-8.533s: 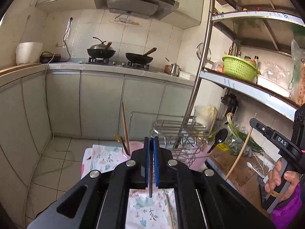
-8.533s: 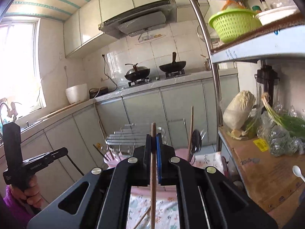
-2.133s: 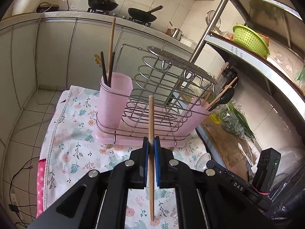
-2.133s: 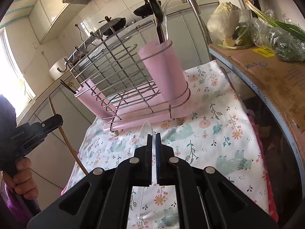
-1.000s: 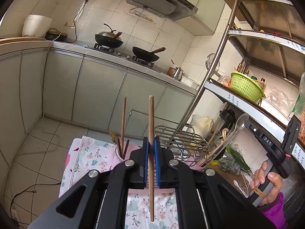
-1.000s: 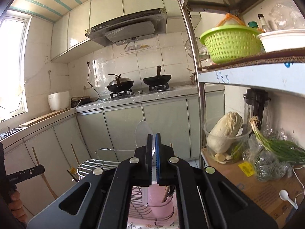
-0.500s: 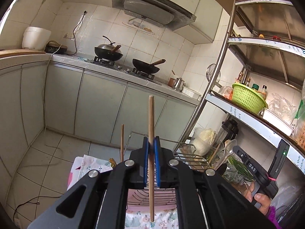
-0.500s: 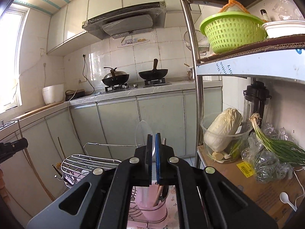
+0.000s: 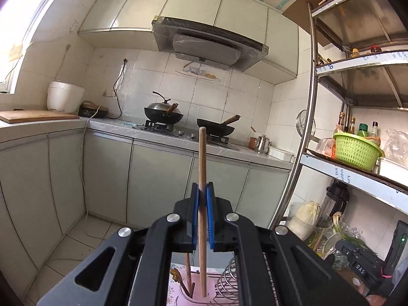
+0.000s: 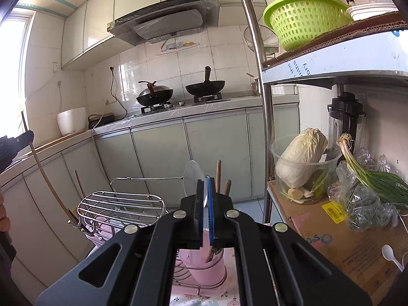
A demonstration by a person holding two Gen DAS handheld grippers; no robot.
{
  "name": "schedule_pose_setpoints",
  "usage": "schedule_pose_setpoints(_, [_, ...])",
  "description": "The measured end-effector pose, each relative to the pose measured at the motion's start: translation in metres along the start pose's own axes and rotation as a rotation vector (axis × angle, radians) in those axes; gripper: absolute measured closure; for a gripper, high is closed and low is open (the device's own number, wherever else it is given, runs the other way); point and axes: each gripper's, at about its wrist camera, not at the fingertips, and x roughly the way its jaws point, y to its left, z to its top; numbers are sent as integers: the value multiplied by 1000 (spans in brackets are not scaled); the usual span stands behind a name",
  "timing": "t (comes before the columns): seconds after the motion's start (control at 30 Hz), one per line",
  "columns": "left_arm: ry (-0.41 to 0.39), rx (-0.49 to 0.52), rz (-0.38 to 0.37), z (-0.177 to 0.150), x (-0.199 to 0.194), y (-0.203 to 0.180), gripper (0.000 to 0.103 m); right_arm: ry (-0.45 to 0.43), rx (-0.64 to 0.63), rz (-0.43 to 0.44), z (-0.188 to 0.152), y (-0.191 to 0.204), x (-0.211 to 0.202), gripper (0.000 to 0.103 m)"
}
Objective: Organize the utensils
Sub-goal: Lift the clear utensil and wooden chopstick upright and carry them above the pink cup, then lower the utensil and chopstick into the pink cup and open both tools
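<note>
My left gripper (image 9: 202, 191) is shut on a wooden chopstick (image 9: 202, 158) held upright, its lower end over the mouth of the rack's left pink cup (image 9: 195, 290), where other utensils stand. My right gripper (image 10: 203, 186) is shut on a clear plastic spoon (image 10: 191, 177), bowl up, above the right pink cup (image 10: 206, 265), which holds wooden-handled utensils. The wire dish rack (image 10: 122, 204) sits between the cups. The left gripper with its chopstick (image 10: 46, 176) shows at the left edge of the right wrist view.
A metal shelf post (image 10: 264, 127) stands right of the rack. The shelf holds a cabbage tub (image 10: 301, 163), green onions (image 10: 369, 178), a white spoon (image 10: 390, 253) and a green basket (image 10: 303, 23). Counter with woks (image 9: 163, 113) is behind.
The left gripper has lowered the chopstick toward the left cup, with its view tilting upward. The right gripper has dropped closer to the right cup with the spoon.
</note>
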Motion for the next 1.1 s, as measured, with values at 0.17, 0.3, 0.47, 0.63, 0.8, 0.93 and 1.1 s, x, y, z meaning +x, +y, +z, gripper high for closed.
schedule_pose_setpoints(0.17, [20,23,33,-17,22,-5,98,12,4,0,-4,-2,3,100])
schedule_pose_setpoints(0.3, [74,34,22,-33,33,-9,98,24,-2,1,-7,-2,6,100])
schedule_pose_setpoints(0.47, [121,34,-10,-57,30,-11,98,40,1,6,-12,-3,8,100])
schedule_pose_setpoints(0.63, [173,30,-17,-86,27,-9,98,55,-2,9,-19,-2,9,100])
schedule_pose_setpoints(0.8, [215,0,-8,-109,29,0,97,70,5,15,-27,0,9,100])
schedule_pose_setpoints(0.93, [244,-19,2,-119,35,9,97,85,18,16,-33,-2,11,100])
schedule_pose_setpoints(1.1, [254,-61,9,-119,45,24,98,108,25,9,-41,-5,16,100])
